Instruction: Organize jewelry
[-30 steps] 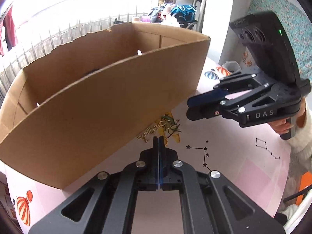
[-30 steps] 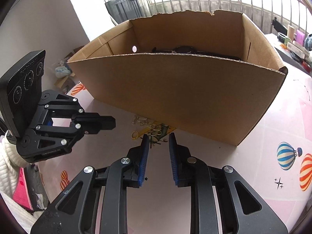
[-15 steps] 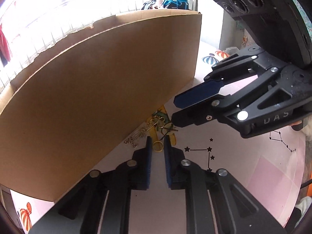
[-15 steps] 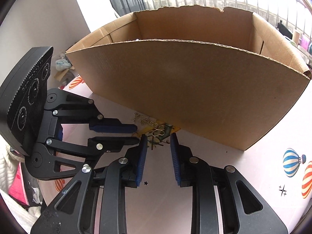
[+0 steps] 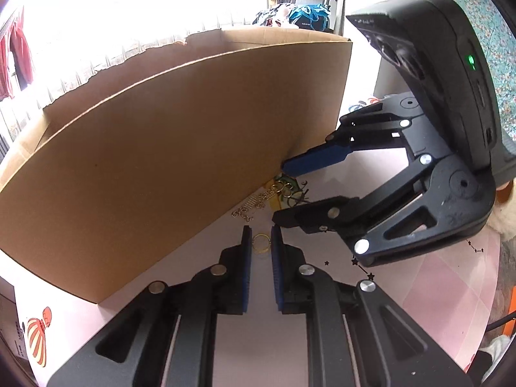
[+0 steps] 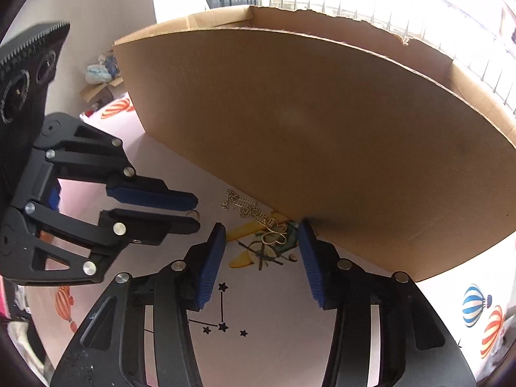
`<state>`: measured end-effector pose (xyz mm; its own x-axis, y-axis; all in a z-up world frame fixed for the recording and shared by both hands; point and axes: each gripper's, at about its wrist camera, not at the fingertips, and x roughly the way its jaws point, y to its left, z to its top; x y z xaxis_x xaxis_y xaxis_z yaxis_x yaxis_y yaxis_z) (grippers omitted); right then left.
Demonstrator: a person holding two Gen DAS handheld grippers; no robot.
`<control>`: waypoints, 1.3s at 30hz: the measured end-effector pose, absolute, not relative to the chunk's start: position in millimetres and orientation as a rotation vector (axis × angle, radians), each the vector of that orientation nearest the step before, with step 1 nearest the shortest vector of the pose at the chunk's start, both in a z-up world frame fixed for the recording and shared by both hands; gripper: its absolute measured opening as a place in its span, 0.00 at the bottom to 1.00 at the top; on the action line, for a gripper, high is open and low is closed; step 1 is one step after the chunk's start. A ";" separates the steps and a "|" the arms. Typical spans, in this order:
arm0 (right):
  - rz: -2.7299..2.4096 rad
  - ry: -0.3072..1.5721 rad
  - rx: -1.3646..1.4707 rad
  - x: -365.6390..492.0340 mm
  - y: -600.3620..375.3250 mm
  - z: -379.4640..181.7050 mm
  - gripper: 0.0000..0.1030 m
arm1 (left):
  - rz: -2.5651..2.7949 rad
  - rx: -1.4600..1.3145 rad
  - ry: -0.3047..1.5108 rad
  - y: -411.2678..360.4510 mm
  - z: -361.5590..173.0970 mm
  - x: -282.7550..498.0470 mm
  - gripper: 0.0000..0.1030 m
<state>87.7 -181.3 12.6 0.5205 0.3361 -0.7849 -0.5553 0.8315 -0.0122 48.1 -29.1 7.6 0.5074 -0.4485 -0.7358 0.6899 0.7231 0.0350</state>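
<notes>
A small pile of gold jewelry lies on the pink table against the front wall of a cardboard box (image 5: 167, 148): a chain (image 5: 251, 204), linked hoops (image 5: 283, 188) and a separate gold ring (image 5: 260, 243). My left gripper (image 5: 260, 235) is open, its blue pads either side of the gold ring on the table. My right gripper (image 6: 261, 230) is open wide around a flower-shaped gold piece (image 6: 274, 235) next to the chain (image 6: 240, 204); its right pad touches the box wall (image 6: 322, 148). Each gripper shows in the other's view, the right (image 5: 280, 193) and the left (image 6: 195, 211).
The large open cardboard box fills the back of both views. The table cover (image 6: 274, 338) is pink with printed balloons (image 6: 475, 301), star lines and a yellow plane (image 6: 254, 251). A hand in a white sleeve (image 5: 506, 216) holds the right gripper.
Both grippers have come down close to the jewelry. The left gripper went from shut to open around the ring. The right gripper's jaws opened much wider.
</notes>
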 end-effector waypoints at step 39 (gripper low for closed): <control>0.487 0.848 -0.307 71.1 -214.3 64.2 0.04 | -0.721 0.309 0.768 -26.9 12.7 48.1 0.11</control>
